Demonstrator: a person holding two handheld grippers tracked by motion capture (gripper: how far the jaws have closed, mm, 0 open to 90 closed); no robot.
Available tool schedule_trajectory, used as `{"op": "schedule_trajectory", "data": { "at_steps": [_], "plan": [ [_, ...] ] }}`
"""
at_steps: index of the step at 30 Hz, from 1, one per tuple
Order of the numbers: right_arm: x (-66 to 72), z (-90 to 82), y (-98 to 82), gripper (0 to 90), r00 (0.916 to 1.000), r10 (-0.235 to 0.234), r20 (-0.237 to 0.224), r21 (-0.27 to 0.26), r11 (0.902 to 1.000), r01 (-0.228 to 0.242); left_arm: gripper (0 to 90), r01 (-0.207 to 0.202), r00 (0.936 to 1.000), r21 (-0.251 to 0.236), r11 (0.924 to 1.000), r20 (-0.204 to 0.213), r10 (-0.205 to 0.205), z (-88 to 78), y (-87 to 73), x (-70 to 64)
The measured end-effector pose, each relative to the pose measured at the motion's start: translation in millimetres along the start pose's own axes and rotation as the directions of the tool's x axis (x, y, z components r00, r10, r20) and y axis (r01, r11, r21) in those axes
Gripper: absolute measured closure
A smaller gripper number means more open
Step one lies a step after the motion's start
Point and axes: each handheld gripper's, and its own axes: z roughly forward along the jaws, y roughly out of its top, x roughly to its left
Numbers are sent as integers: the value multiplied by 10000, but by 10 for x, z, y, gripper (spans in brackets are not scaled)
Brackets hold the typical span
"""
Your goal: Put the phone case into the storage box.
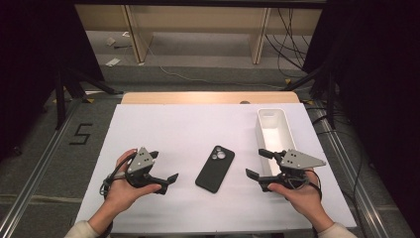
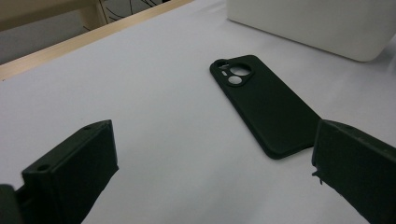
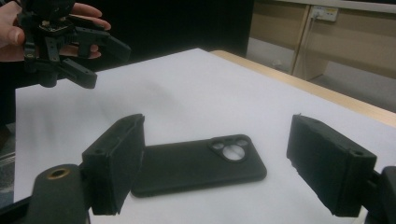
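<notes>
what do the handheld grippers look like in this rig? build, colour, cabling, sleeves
Both the left gripper and right gripper are matte black, with two blocky jaws on slim arms. Each carries a grey three-cornered plate dotted with small dark holes. The jaw blocks have screw holes, and a brass-coloured ring sits by the right one's base. Thin dark cables loop behind each hand. Cuffs look light-coloured.

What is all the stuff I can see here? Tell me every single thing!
phone case: one, black, lying flat on the white sheet between the two claws, camera holes at its far end
bin: one, white, long and open on top, at the right side of the sheet
sheet: one, white, covering the table
table: one, light wood, its far edge showing beyond the sheet
cables: several, dark, on the floor behind the table
left claw: one, black, open, left of the phone case, holding nothing
right claw: one, black, open, right of the phone case, holding nothing
</notes>
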Motion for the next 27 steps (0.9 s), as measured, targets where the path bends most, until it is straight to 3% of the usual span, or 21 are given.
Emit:
{"op": "schedule_trajectory", "data": {
  "at_steps": [14,19,21,27],
  "plan": [
    [59,36,31,203,9997,-238,-60,86,9997,238,0,-31,10000,-14,10000,-17,31,-3,4,-11],
    [127,97,55,289,9987,-423,-281,175,9989,428,0,-32,10000,-2,10000,-36,32,0,4,-9],
    [177,157,67,408,9977,-579,-353,275,9979,588,0,-32,10000,-5,10000,-37,32,1,5,-9],
    [231,250,73,536,9959,-625,-654,425,9970,654,0,-40,10000,-2,10000,-59,40,0,5,-7]
  ]
}}
